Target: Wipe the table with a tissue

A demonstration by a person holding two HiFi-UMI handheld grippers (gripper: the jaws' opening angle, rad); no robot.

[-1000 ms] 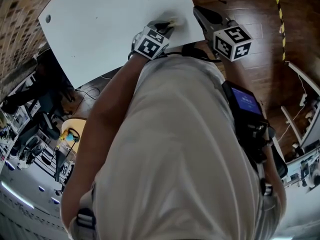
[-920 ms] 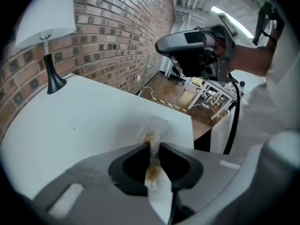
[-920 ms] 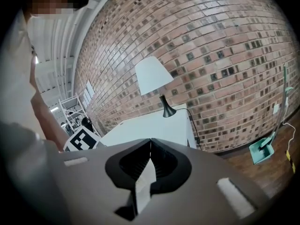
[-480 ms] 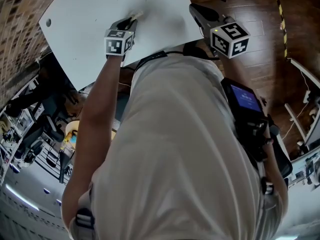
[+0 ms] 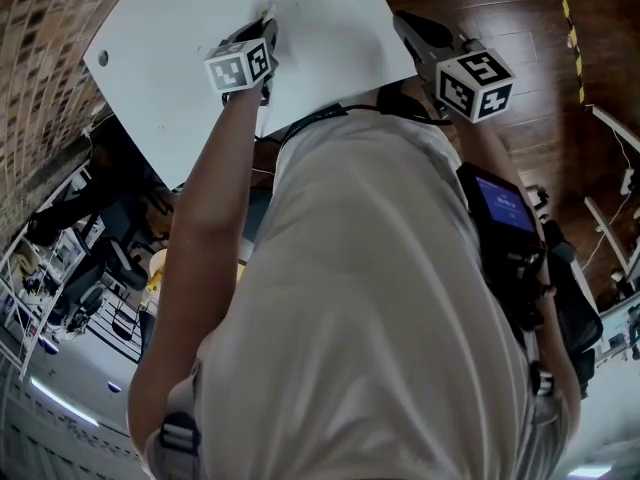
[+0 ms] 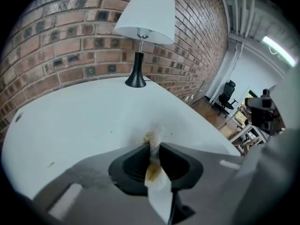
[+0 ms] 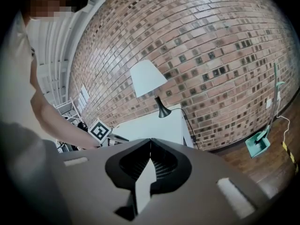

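The left gripper (image 6: 152,143) has its jaws nearly together, pinching a tissue (image 6: 158,191) between the pads. The tissue runs up through the narrow slot. Its loose white end hangs behind the jaws, and its twisted front end sticks out just past the tips. That front end is stained yellow-brown and presses on the white table (image 6: 84,121), which shows a faint smudge right at the contact. The gripper points steeply down at the tabletop.

To the left of the jaws, on the table, lies a small yellowish speck (image 6: 49,163), and further left near the edge there is a round hole (image 6: 18,117). Straight ahead of the jaws, well apart from them, a lamp (image 6: 143,18) with a white shade and a black foot stands at the far side of the table against a brick wall (image 6: 56,46). Off to the right of the jaws, beyond the table edge, an office chair (image 6: 228,92) stands in the distance.

In the head view the person's bare arm (image 5: 200,238) reaches over the near edge of the table to this gripper.

The right gripper (image 7: 151,140) has its jaws closed, tips meeting. It hovers by the right edge of the table, above the wooden floor (image 5: 520,18). Ahead and left of its jaws lies the tabletop with the lamp. To the right, a teal dustpan (image 7: 258,142) leans at the foot of the wall.
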